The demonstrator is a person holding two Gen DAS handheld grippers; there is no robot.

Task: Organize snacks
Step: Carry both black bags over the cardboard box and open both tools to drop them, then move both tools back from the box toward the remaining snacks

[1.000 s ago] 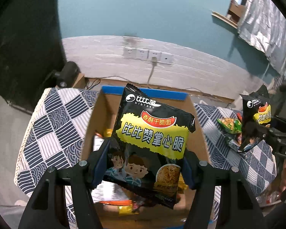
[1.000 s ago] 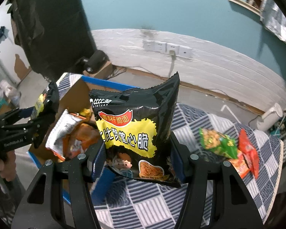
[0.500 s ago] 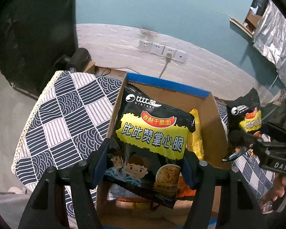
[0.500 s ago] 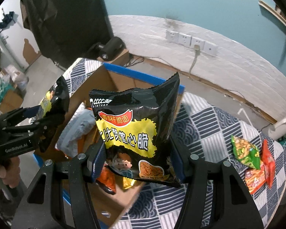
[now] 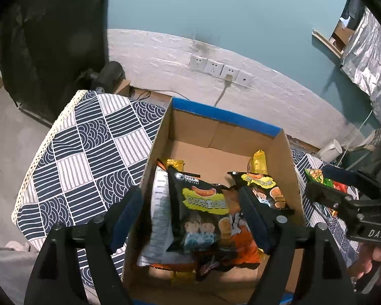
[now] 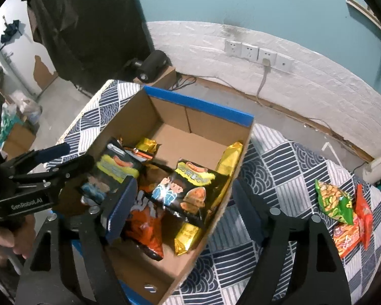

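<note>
Both noodle packets now lie in the box (released); both grippers' fingers are opening, nothing between them.

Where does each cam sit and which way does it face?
Left wrist: on the left gripper, looking down into the cardboard box; its jaws are opening; right gripper and a hand at right.
Right wrist: on the right gripper, same tilt; jaws opening; left gripper at left.
Shared: box, black snack bags, checked tablecloth.
</note>
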